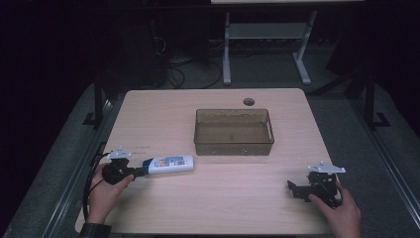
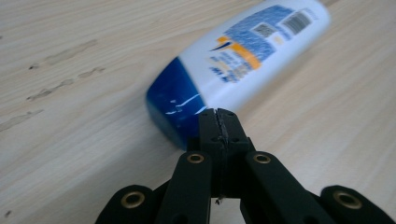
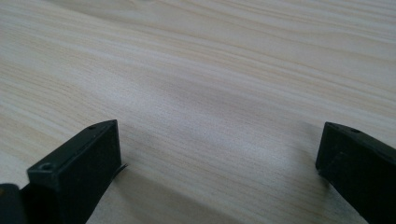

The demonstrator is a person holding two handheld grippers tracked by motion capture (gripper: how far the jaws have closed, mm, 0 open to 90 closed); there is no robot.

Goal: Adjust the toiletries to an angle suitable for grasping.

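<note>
Left hand-held gripper [image 2: 218, 122] (jaws pressed together) touches the lying bottle's [image 2: 238, 63] blue cap [image 2: 175, 105].

Bottle [image 1: 168, 164] on table [image 1: 223, 208], tub [image 1: 234, 132] behind.

Light wood desk [image 1: 218, 198] with round cable hole [image 1: 248, 102]. Grey floor [image 1: 337, 119] beyond; white-legged frame [image 1: 267, 44] and loose cables [image 1: 188, 69] in dim surroundings.

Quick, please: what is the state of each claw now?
Left claw: closed, tips together at the blue cap of the bottle, not holding it.
Right claw: open, holding nothing.
</note>
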